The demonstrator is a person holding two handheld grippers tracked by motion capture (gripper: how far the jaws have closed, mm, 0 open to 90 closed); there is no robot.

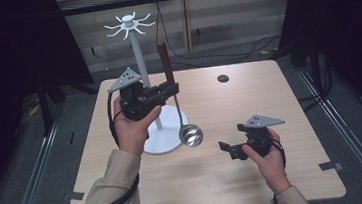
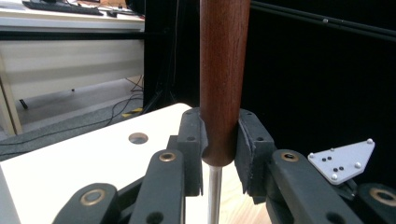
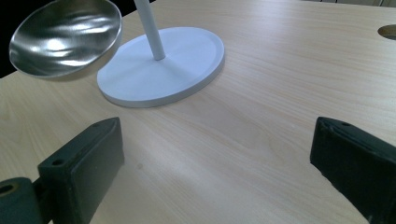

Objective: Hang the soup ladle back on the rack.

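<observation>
While the left gripper (image 1: 168,90) clamped the ladle (image 1: 178,102) upright beside the white rack (image 1: 142,75), the right gripper (image 1: 230,149) sat wide over open table (image 1: 249,100).

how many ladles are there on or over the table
1. The ladle hangs upright in the left hand-held gripper, clamped at the lower end of its wooden handle, with its steel bowl just beside the white stand's base. No other ladle is in view.
</observation>
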